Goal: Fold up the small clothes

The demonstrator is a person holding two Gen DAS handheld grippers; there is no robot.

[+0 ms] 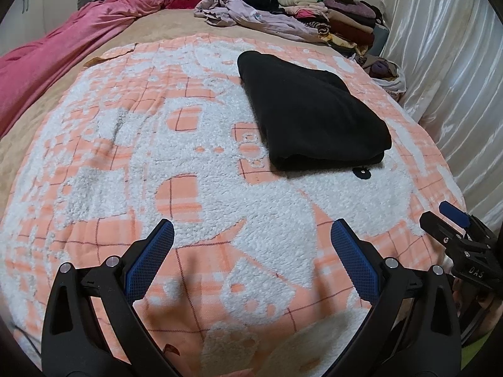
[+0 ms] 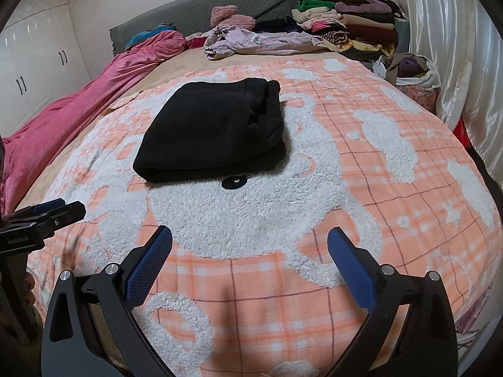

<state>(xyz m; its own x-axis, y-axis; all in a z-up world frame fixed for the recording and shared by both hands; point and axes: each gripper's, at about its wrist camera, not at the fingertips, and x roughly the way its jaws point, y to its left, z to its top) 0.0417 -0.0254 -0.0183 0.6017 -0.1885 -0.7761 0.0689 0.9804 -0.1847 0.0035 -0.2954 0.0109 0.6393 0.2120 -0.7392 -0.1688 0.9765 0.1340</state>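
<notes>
A folded black garment point(image 1: 311, 116) lies as a thick, soft rectangle on the fleecy orange-and-white blanket point(image 1: 188, 163), well ahead of both grippers. The left gripper point(image 1: 251, 238) and right gripper point(image 2: 250, 243) hover spread wide, empty — blue textured pads point(image 1: 151, 257) apart. Only the right wrist view shows the white wardrobe doors point(image 2: 41, 62) and a stuffed bag point(image 2: 415, 78) by the shiny curtain point(image 2: 456, 47).

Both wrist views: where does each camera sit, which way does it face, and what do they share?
Left wrist: on the left gripper, facing up the bed; its open fingers show, the right gripper at right edge.
Right wrist: on the right gripper, same heading; open fingers show, left gripper at left edge.
Shared: folded black garment on the orange-white blanket, stacked clothes beyond.
</notes>
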